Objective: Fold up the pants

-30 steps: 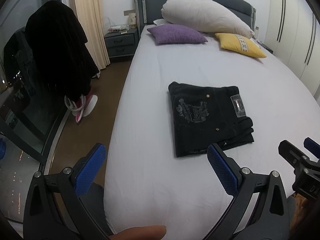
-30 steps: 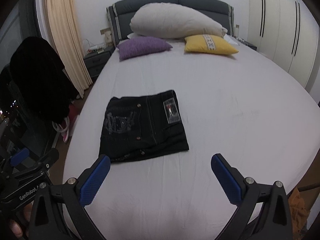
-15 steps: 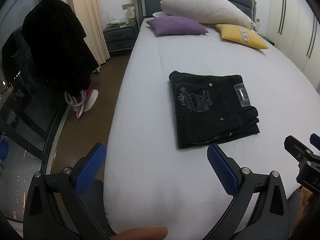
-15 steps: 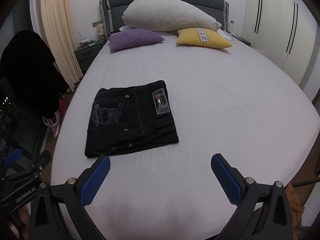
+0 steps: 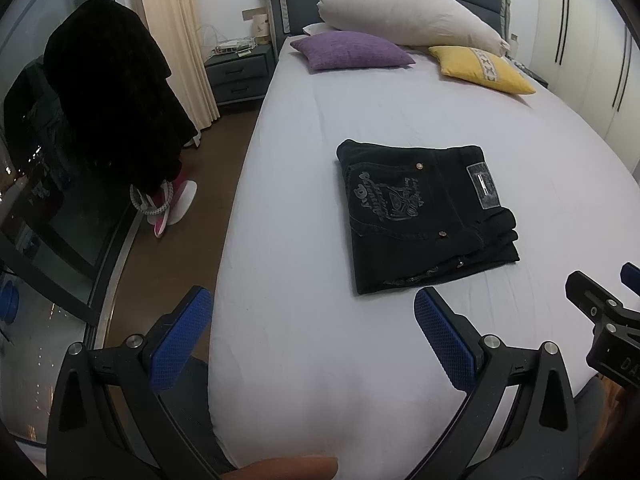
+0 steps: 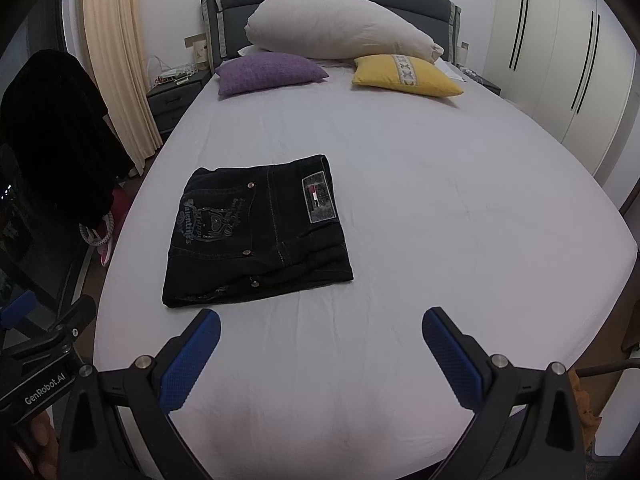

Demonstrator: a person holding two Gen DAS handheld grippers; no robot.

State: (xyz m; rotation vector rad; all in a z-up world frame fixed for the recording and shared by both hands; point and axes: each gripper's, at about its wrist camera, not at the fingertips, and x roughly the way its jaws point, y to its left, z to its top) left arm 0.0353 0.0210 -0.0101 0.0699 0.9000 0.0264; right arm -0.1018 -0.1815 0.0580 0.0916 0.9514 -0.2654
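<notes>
- The pants (image 6: 256, 232) lie as a compact folded stack left of centre in the right wrist view, flat on the bed (image 6: 440, 208); folding looks finished
- Left gripper (image 5: 308, 336) and right gripper (image 6: 320, 354) hover low in frame, jaws spread, gripping nothing, clear of the cloth

Black pants (image 6: 256, 232) — grey print; white sheet (image 6: 440, 208).

Dim, even indoor light, soft shadows, sharp centre, strong fisheye bending and dark vignette at the edges
</notes>
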